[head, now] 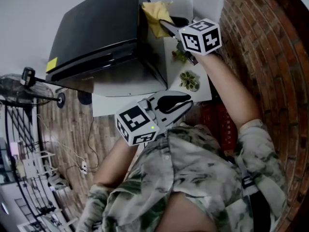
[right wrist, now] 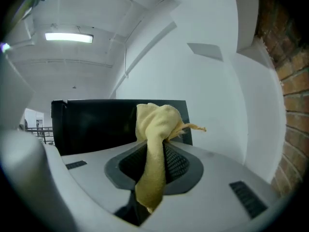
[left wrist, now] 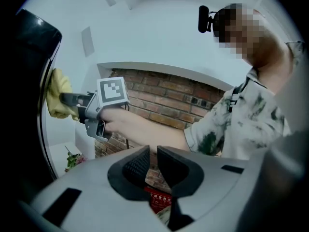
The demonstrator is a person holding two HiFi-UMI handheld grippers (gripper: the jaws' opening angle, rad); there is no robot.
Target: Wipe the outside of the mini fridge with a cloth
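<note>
The black mini fridge (head: 101,37) stands on a white table (head: 120,105). My right gripper (head: 165,26) is shut on a yellow cloth (head: 155,13) and holds it against the fridge's right side, near the top far corner. In the right gripper view the cloth (right wrist: 153,129) hangs bunched between the jaws, with the fridge (right wrist: 91,124) right behind it. The left gripper view shows the cloth (left wrist: 57,98) touching the fridge wall (left wrist: 24,110), held by the right gripper (left wrist: 65,99). My left gripper (head: 177,102) is held low near my chest, shut and holding nothing (left wrist: 153,164).
Two small potted plants (head: 189,80) sit on the table to the right of the fridge. A brick wall (head: 270,42) runs close along the right, with a red crate (head: 219,120) below it. A fan (head: 24,88) and cables stand on the wooden floor at left.
</note>
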